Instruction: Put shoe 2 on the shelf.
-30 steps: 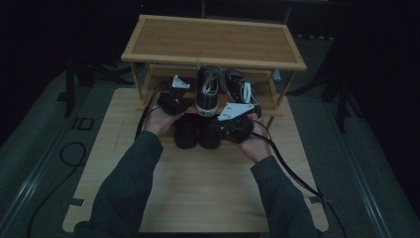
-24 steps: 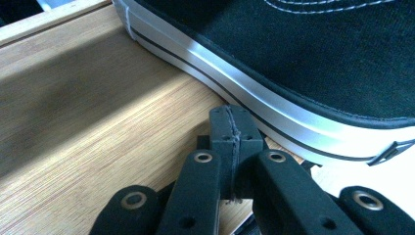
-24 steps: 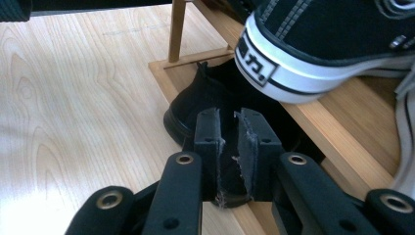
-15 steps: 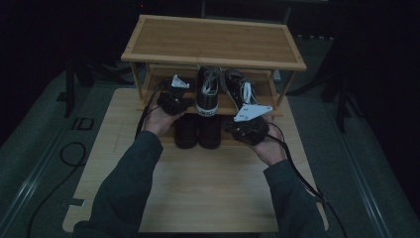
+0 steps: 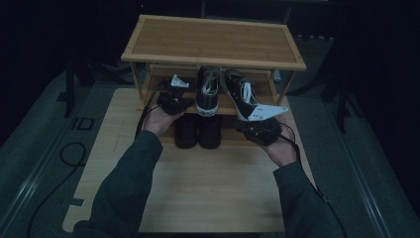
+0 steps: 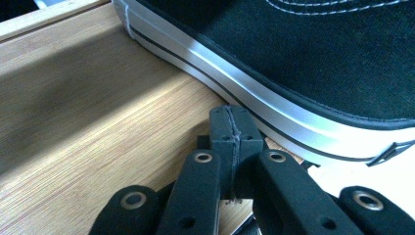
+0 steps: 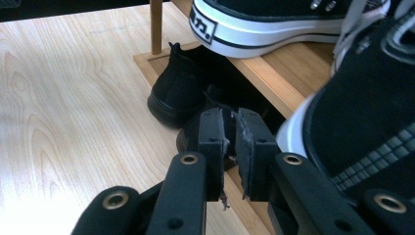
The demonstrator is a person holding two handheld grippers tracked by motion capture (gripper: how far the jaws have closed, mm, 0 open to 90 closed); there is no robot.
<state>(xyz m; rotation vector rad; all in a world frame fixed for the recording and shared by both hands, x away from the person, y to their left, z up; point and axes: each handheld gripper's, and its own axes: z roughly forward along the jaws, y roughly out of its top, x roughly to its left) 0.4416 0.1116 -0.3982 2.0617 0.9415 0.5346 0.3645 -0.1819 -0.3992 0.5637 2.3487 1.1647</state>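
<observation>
A wooden shoe rack (image 5: 213, 42) stands at the table's far side. Two black sneakers with white soles (image 5: 208, 89) (image 5: 241, 94) sit on its middle shelf. A pair of plain black shoes (image 5: 198, 130) rests below them. My left gripper (image 5: 172, 101) (image 6: 231, 115) is shut with nothing in it, lying on the shelf against the left sneaker's white sole (image 6: 274, 117). My right gripper (image 5: 260, 130) (image 7: 229, 117) hovers right of the black shoes (image 7: 178, 93), beside the right sneaker (image 7: 362, 122). Its jaws have just been closing, a narrow gap is left, and nothing is between them.
The rack's top board is bare. A light wooden tabletop (image 5: 213, 183) stretches toward the person, whose forearms come in from the bottom. Cables trail from both grippers. Dark grey floor with a loose cable (image 5: 69, 153) lies to the left.
My right gripper has drawn away from the black shoes, to the right and a little toward the person. The left gripper and all the shoes have stayed put.
</observation>
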